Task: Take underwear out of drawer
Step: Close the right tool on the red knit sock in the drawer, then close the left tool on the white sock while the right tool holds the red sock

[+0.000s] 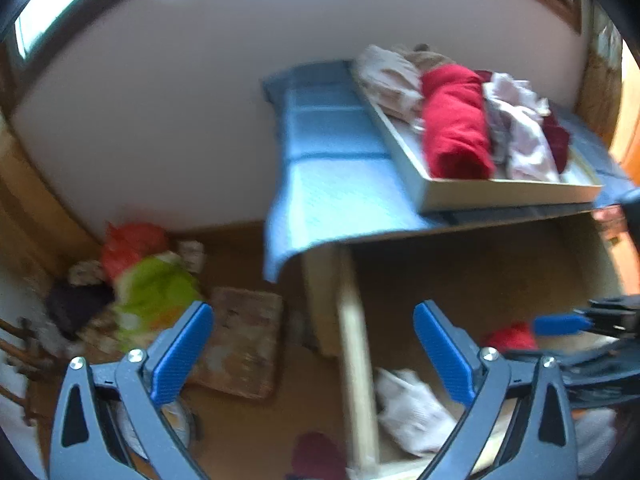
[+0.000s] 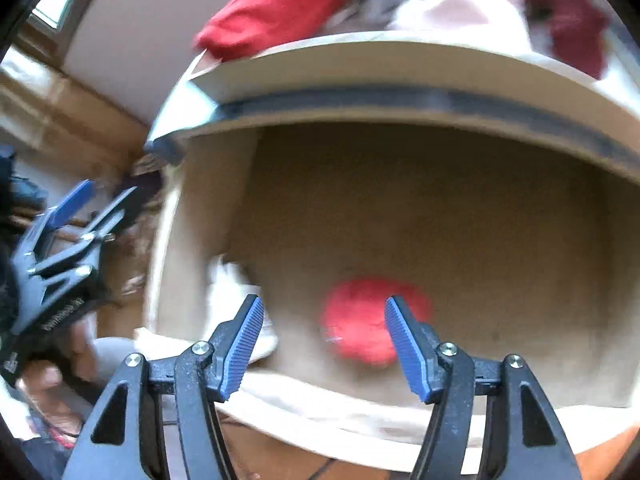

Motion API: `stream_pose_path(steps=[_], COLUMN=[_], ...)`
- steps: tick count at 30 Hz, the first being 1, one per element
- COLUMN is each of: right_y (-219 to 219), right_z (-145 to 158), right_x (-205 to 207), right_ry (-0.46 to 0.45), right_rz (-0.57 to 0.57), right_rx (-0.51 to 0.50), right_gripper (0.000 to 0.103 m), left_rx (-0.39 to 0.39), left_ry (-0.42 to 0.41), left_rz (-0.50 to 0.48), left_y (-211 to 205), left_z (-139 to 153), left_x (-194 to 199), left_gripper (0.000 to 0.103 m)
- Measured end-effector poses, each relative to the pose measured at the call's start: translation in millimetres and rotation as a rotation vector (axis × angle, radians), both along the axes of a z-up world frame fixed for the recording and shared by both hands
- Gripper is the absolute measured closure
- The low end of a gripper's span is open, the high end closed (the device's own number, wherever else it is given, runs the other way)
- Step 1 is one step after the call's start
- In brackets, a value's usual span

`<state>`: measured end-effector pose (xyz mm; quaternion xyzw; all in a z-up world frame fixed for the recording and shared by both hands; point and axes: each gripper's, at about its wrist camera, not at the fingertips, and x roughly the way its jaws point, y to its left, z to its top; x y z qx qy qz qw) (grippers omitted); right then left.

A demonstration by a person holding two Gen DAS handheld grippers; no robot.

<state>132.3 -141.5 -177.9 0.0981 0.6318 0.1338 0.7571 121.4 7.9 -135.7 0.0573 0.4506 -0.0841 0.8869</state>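
A pulled-out wooden drawer (image 2: 192, 240) holds a red underwear (image 2: 360, 320) near its front and a white piece of underwear (image 2: 228, 292) at its left side. My right gripper (image 2: 324, 340) is open and empty, just above the drawer's front edge, with the red piece between its fingers but farther in. My left gripper (image 1: 312, 344) is open and empty, over the drawer's left wall (image 1: 356, 344); the white piece (image 1: 412, 412) and the red piece (image 1: 512, 338) show to its right. The right gripper's blue fingertip (image 1: 560, 324) shows at the right edge of the left wrist view.
On top of the cabinet lies a blue mat (image 1: 332, 160) with a shallow tray (image 1: 500, 192) full of red, white and dark red clothes. On the floor at the left are a green and orange bundle (image 1: 152, 280), a worn board (image 1: 244, 340) and a dark red cloth (image 1: 316, 456).
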Motion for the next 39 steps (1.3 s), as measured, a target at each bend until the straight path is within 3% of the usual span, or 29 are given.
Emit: stream_pose_path(steps=[3, 7, 12, 18, 20, 25, 27, 29, 31, 34, 39], right_y=[-1, -16, -13, -24, -49, -101, -124, -151, -163, -172, -186], right_z=[-8, -19, -37, -57, -55, -34, -25, -17, -10, 1, 10], right_x=[7, 1, 4, 20, 18, 18, 15, 11, 7, 2, -1], right_ry=[0.002, 0.040, 0.069, 0.109, 0.118, 0.020, -0.012, -0.037, -0.074, -0.139, -0.156], right_rz=[-0.009, 0.032, 0.103, 0.113, 0.086, -0.070, -0.180, -0.303, -0.357, -0.380, -0.388], right_rx=[-0.123, -0.161, -0.192, -0.135, -0.113, -0.195, -0.131, -0.005, 0.028, 0.018, 0.045], right_gripper=[0.042, 0.042, 0.042, 0.043, 0.056, 0.070, 0.070, 0.070, 0.070, 0.070, 0.070], left_rx=[-0.093, -0.174, -0.077, -0.081, -0.059, -0.019, -0.013, -0.030, 0.006, 0.086, 0.063], left_ry=[0.103, 0.223, 0.263, 0.404, 0.400, 0.426, 0.448, 0.499, 0.515, 0.489, 0.515], left_rz=[-0.052, -0.148, -0.177, -0.084, -0.069, -0.049, -0.031, -0.025, -0.022, 0.033, 0.034], left_y=[-4, -26, -54, -53, -57, -65, -71, -78, -87, -88, -90], left_z=[-6, -11, -17, -37, -39, -44, -48, -57, -68, -77, -82], left_x=[-1, -10, -24, -16, -17, -17, -17, -16, -16, -16, -17], left_gripper=[0.006, 0.014, 0.015, 0.024, 0.024, 0.024, 0.024, 0.024, 0.026, 0.035, 0.043])
